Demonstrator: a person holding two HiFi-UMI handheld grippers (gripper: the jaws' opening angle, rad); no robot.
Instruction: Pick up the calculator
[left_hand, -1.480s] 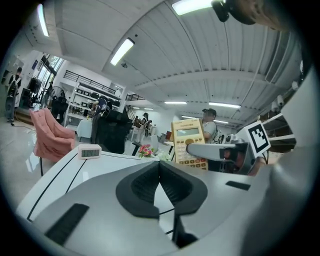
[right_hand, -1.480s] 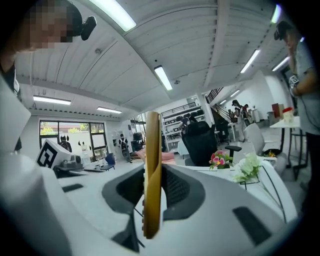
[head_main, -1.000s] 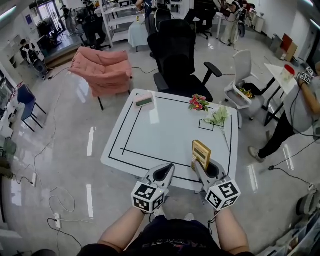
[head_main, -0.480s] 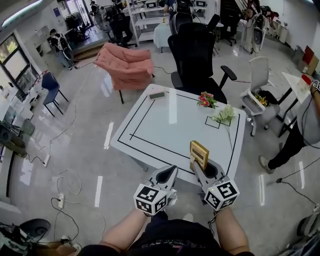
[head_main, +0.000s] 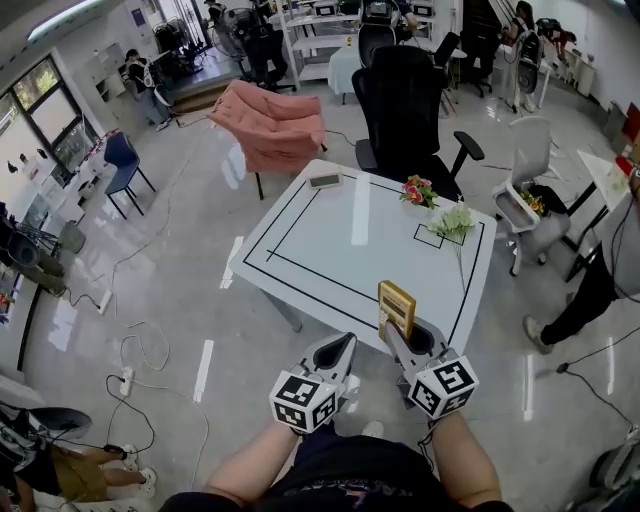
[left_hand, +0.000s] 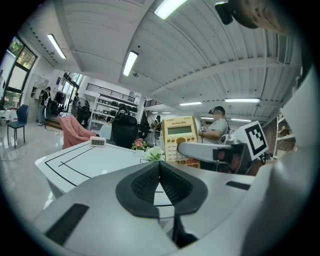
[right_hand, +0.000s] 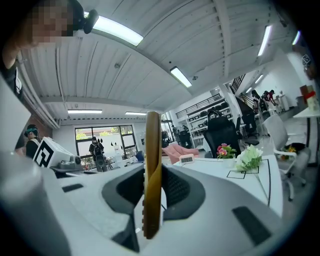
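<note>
no legible text (calculator (left_hand: 180, 132) print too small)

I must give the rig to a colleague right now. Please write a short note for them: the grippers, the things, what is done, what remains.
Left gripper: shut, empty, beside the right one.
Right gripper: shut on the calculator, which stands upright and edge-on between the pads.
Things: the calculator appears clear of the white table, over its near edge. A small digital display and flowers sit at the far side.
Done: the calculator is picked up.
Left: probably only keeping the grip firm.
</note>
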